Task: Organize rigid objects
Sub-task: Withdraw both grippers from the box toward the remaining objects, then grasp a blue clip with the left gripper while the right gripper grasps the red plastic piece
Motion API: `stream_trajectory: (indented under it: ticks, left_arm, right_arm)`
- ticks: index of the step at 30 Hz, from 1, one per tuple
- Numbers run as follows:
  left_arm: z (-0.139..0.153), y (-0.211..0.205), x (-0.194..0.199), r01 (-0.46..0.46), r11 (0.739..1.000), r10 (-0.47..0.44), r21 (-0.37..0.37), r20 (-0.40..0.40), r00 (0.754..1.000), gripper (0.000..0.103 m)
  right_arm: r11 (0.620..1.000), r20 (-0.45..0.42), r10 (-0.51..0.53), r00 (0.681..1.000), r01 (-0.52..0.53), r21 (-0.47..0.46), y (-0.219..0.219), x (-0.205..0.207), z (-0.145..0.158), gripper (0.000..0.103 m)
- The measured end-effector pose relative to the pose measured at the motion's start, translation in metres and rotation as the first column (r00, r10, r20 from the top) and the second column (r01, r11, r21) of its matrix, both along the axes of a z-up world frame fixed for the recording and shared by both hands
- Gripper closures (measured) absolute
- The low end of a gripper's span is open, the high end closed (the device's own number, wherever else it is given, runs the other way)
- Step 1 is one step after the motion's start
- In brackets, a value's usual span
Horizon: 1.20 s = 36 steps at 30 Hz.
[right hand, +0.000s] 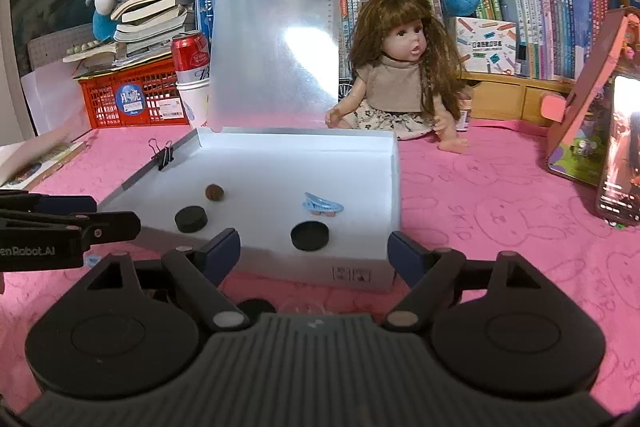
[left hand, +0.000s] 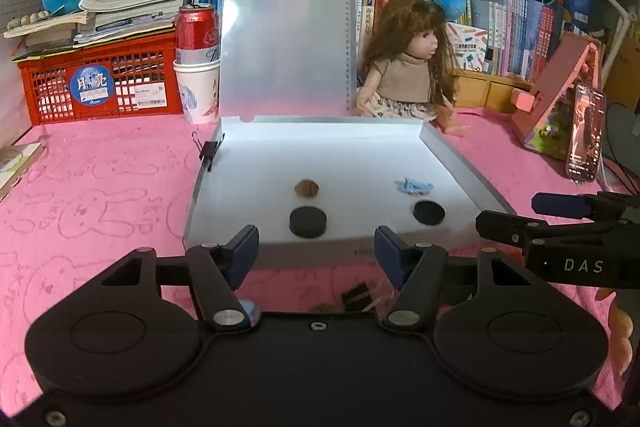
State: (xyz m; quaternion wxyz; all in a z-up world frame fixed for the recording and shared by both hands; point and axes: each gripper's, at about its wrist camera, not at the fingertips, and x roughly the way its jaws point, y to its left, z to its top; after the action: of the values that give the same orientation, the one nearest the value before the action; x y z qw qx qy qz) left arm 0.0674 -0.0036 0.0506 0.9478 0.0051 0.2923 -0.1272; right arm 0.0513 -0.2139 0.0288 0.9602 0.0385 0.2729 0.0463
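We hold both tongs, left [left hand: 316, 247] and right [right hand: 314, 253], wide apart and empty. The white box [right hand: 256, 171] on the pink tabletop [right hand: 500, 227] holds two black discs [right hand: 310, 235].

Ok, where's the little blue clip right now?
The blue clip lies inside the white box, right half, just behind the right-hand black disc and across from the brown ball.

Dark items under the left tongs [left hand: 316, 251] are blurred, unidentifiable.
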Motion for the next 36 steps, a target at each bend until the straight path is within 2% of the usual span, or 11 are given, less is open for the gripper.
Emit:
stream_trajectory:
  ticks: [13,21,30,34,36]
  left_arm:
    - [-0.018,0.014,-0.025,-0.016,1.000,0.016,0.004,-0.010,1.000,0.040]
    - [-0.027,0.016,-0.032,-0.022,1.000,0.022,0.006,-0.027,0.999,0.040]
    - [-0.037,0.034,-0.026,-0.125,0.992,0.126,0.024,-0.048,0.991,0.040]
    - [-0.041,0.041,-0.022,-0.149,0.988,0.150,0.024,-0.054,0.987,0.040]
    - [-0.043,0.044,-0.020,-0.160,0.987,0.161,0.019,-0.060,0.985,0.040]
  right_arm:
    - [0.999,0.000,-0.044,0.999,0.044,-0.001,-0.016,-0.024,-0.019,0.012]
    - [0.998,-0.003,-0.043,0.999,0.043,-0.044,-0.016,-0.032,-0.029,0.012]
    - [0.997,-0.030,-0.050,0.998,0.048,-0.056,-0.015,-0.031,-0.035,0.013]
    - [0.994,-0.027,-0.056,0.998,0.053,-0.097,-0.008,-0.032,-0.039,0.018]
    - [0.994,-0.035,-0.073,0.997,0.070,-0.087,-0.009,-0.030,-0.040,0.024]
